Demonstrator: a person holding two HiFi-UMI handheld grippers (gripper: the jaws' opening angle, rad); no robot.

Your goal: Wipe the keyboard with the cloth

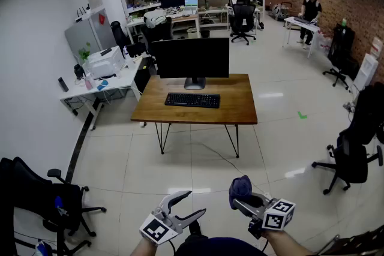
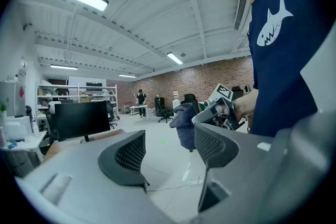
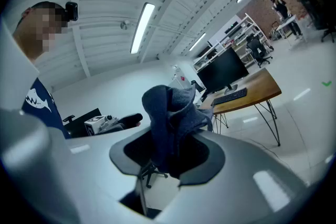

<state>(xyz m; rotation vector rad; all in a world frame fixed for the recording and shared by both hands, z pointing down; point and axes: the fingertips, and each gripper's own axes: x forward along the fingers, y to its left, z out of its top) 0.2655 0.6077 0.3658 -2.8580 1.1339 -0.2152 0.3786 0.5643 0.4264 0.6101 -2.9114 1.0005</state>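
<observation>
Right tool — jaws clamped on the dark blue cloth, which stands bunched between them. Left tool — jaws apart, nothing between them. I hold both low over the floor, side by side. Keyboard: well ahead of both tools, on the wooden counter, just before the monitor.

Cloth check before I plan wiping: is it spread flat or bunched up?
Bunched. The cloth stands in a crumpled wad, pinched between the right gripper's jaws.
</observation>
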